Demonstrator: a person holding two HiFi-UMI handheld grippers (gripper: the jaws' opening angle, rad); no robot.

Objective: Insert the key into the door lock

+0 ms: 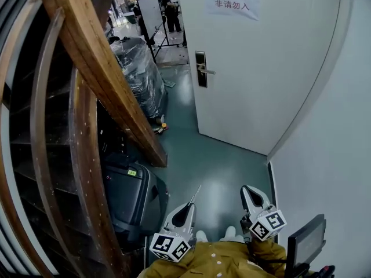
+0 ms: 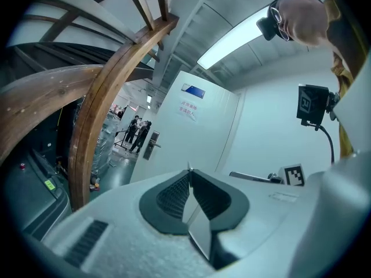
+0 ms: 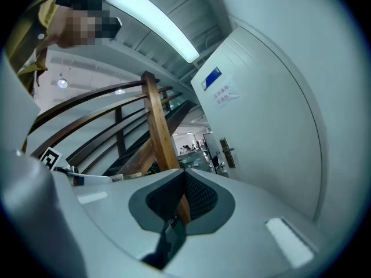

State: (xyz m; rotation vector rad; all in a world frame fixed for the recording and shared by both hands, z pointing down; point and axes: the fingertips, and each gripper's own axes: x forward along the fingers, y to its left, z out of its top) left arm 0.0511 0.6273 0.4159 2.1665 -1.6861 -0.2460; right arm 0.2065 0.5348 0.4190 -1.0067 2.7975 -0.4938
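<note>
Closest to the camera, low in the head view and well short of the door (image 1: 261,68), the person's mustard-coloured sleeves meet the two grippers, both pointing level towards the door. The left gripper (image 1: 189,207) has its jaws clenched on a thin metal key (image 1: 195,194). The blade sticks out past the fingertips and slants towards the door, and in the left gripper view only a small bright tip shows where the ribbed pads meet. The right gripper (image 1: 248,191) sits just beside it, on the side nearer the white wall. Its jaws are pressed together with nothing between them, as the right gripper view shows.

A dark screen (image 1: 305,241) on a stand is at the person's right, as far from the door as the grippers. A black case (image 1: 130,198) stands on the teal floor (image 1: 220,172) to the left of the grippers, away from the door. A slanting wooden beam (image 1: 104,74) of a curved stair rail rises above it.

The door is beyond an open stretch of floor, well apart from the key. The lock plate (image 1: 200,68) with its lever handle (image 1: 208,72) is on the door's left edge. A paper notice (image 1: 232,0) is stuck high on the door face.

Left of the door's edge is a plastic-wrapped bundle (image 1: 136,68). Past it stand a whiteboard (image 1: 152,13) and several people (image 1: 168,7), too small to make out.
</note>
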